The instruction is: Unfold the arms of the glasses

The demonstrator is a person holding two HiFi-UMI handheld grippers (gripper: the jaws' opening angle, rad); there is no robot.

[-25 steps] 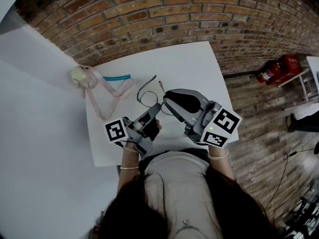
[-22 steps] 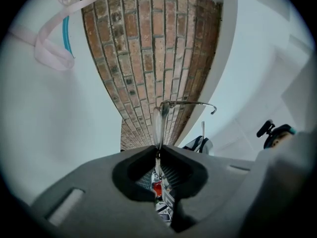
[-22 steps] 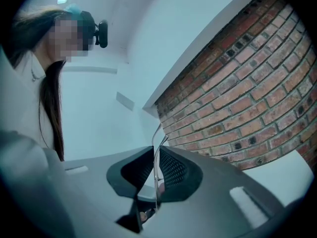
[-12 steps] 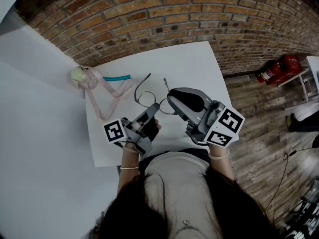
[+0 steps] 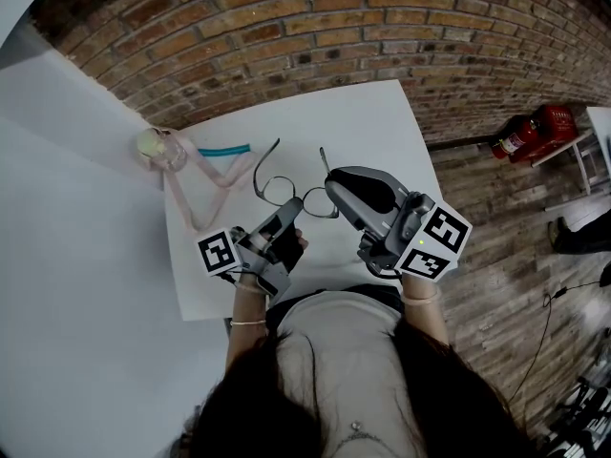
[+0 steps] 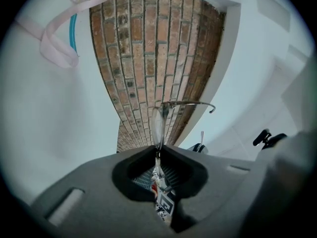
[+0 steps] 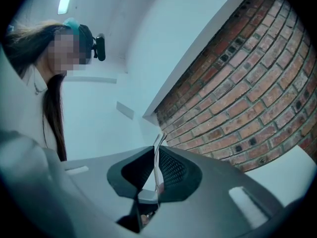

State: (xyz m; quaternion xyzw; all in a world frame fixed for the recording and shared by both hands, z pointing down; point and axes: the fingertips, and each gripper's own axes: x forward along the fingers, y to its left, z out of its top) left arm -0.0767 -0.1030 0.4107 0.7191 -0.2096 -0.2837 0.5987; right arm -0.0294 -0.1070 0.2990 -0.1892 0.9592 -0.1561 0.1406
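A pair of thin wire-rimmed glasses (image 5: pixel 284 193) hangs above the white table (image 5: pixel 372 122), held between both grippers. My left gripper (image 5: pixel 294 206) is shut on the frame near the left lens; in the left gripper view the lens (image 6: pixel 158 125) stands edge-on just past the jaws (image 6: pixel 158 151), and one arm (image 6: pixel 190 103) points right. My right gripper (image 5: pixel 331 183) is shut on the right end of the glasses, where a thin metal strip (image 7: pixel 157 145) sits pinched between its jaws. Both arms (image 5: pixel 268 153) point away from me, spread apart.
A clear bottle (image 5: pixel 160 147) with a pink strap (image 5: pixel 212 187) and a teal tube (image 5: pixel 225 148) lies at the table's far left. A brick wall (image 5: pixel 334 27) runs behind the table. A red fire extinguisher (image 5: pixel 531 133) lies on the wooden floor at right.
The glasses have risen a little and moved away from me. The right arm has swung outward with the right gripper, so the two arms now stand wider apart.
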